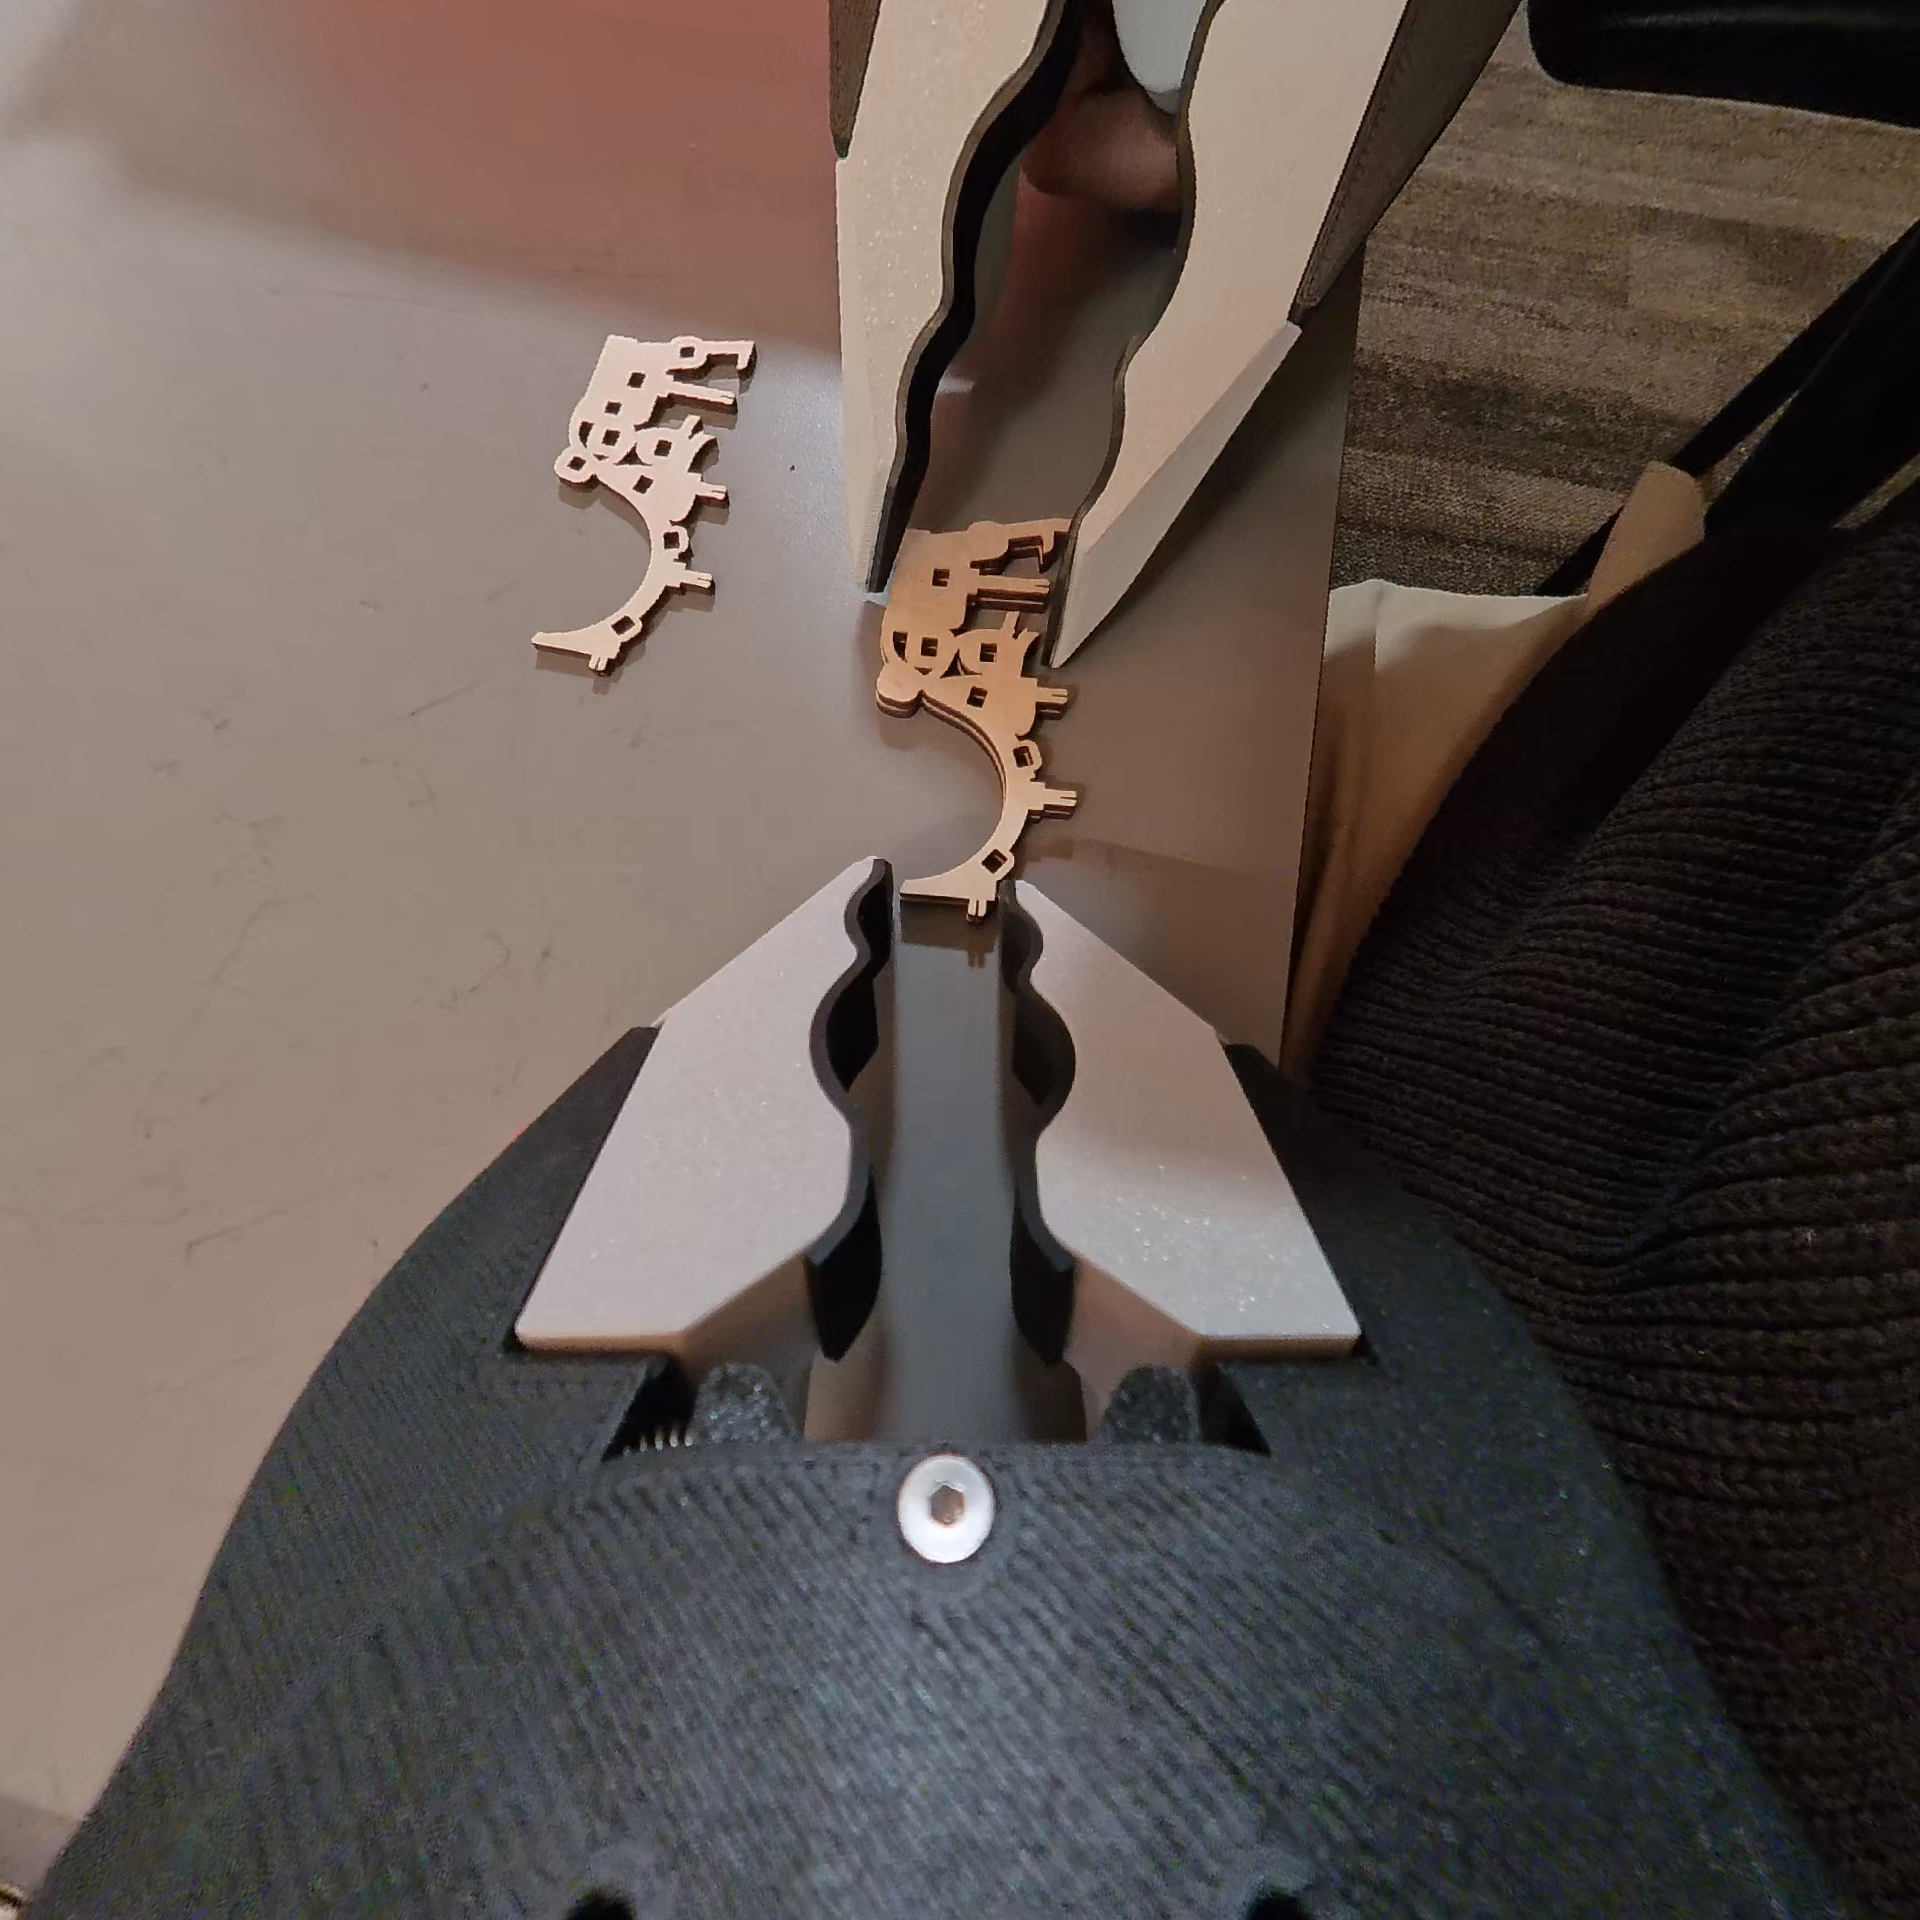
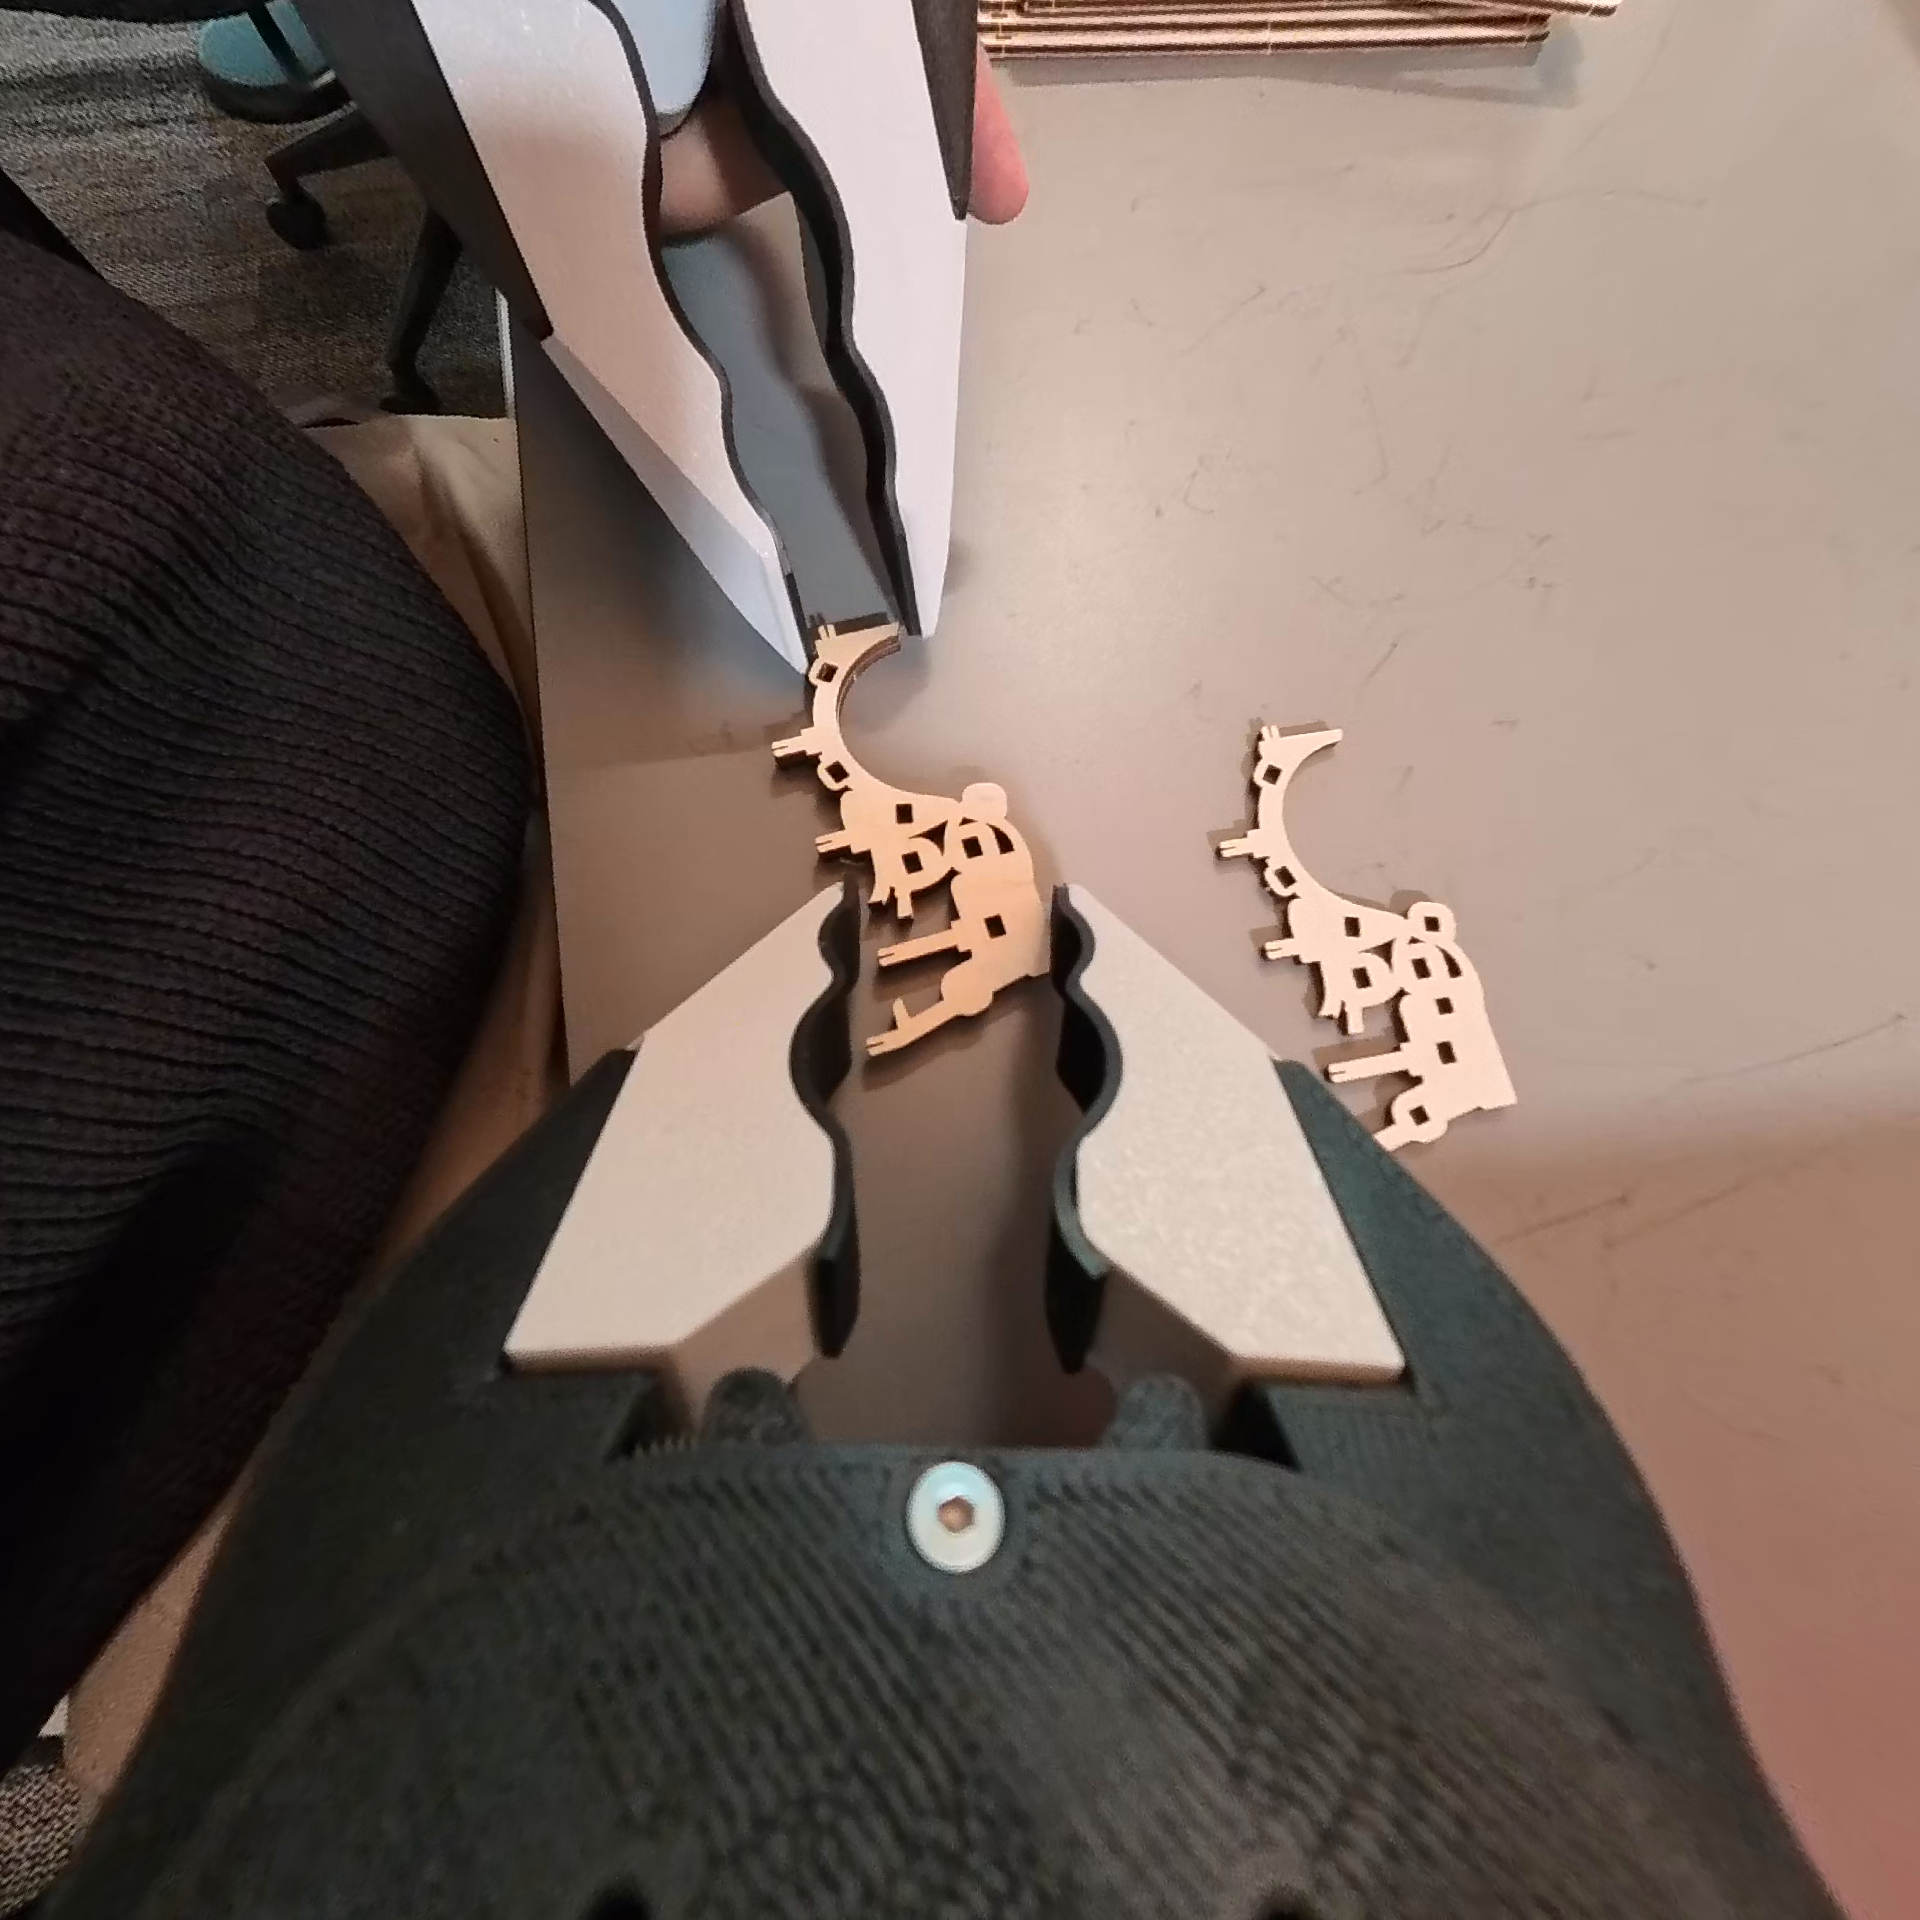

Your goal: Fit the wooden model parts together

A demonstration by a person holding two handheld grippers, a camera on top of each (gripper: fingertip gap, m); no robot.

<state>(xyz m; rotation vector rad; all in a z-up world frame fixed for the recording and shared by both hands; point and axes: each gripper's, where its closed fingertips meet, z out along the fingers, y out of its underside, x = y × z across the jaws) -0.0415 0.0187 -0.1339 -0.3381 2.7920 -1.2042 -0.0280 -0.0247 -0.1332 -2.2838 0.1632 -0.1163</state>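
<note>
Wooden stacked parts lie on table; left gripper and right gripper, both half open, bracket opposite ends; single part at 10 o'clock.

a grey table fills most of both views, its top marked with faint scratches and scuffs. in the left wrist view a dark knitted garment covers the 3 to 5 o'clock side, with beige cloth showing just beside the table edge and grey carpet at 1 o'clock. in the right wrist view a stack of flat wooden sheets lies at 1 o'clock on the table, and an office chair base stands on the carpet at 11 o'clock.
</note>
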